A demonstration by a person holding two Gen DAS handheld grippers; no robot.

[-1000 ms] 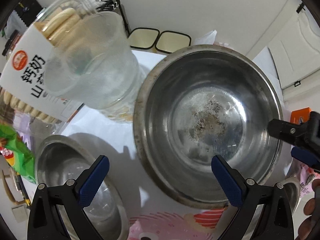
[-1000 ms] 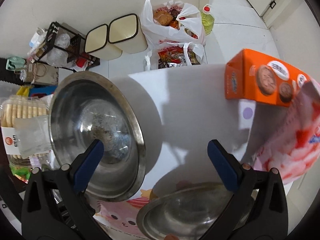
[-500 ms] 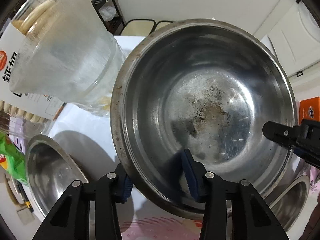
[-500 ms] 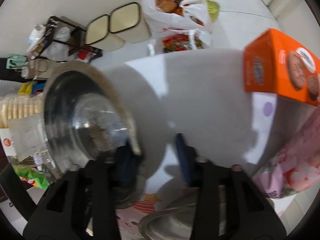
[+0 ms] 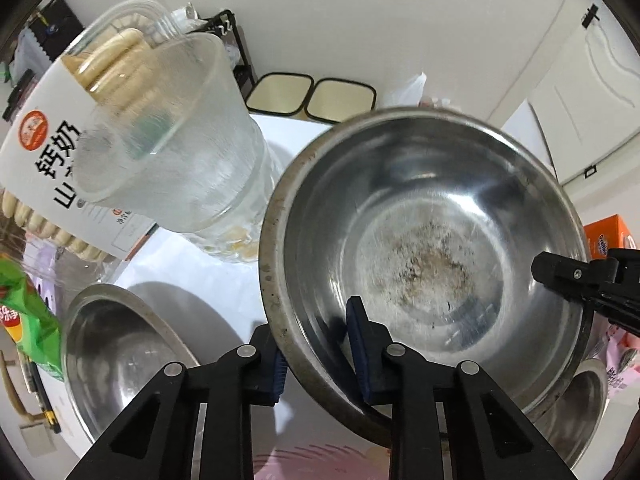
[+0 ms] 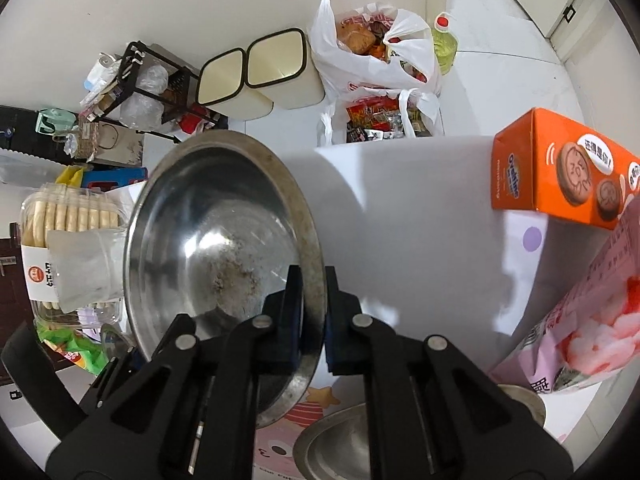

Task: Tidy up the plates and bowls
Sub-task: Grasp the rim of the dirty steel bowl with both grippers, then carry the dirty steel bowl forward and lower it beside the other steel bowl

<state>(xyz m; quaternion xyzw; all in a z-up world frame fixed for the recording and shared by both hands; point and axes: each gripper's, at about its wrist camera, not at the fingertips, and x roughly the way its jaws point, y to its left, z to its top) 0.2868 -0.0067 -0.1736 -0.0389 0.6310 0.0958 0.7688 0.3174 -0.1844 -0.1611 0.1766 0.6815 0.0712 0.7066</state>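
A large stainless steel bowl [image 5: 432,256] with a stained bottom is held off the white table, tilted. My left gripper [image 5: 320,352] is shut on its near rim. My right gripper [image 6: 310,316] is shut on its opposite rim, one pad inside and one outside; the bowl also shows in the right wrist view [image 6: 216,248]. The right gripper's finger shows at the bowl's right rim in the left wrist view [image 5: 580,280]. A smaller steel bowl [image 5: 116,356] sits on the table at lower left. Another steel bowl [image 6: 340,444] lies below the right gripper.
A clear plastic cup [image 5: 160,156] and a biscuit package [image 5: 44,148] stand at left. An orange cookie box [image 6: 560,172] and a pink snack bag [image 6: 592,320] are at right. Two bins [image 6: 256,72] and shopping bags [image 6: 380,56] stand on the floor beyond the table.
Both grippers were open a second ago; they closed on opposite rims of the large bowl. The bowl has since risen and tilted.
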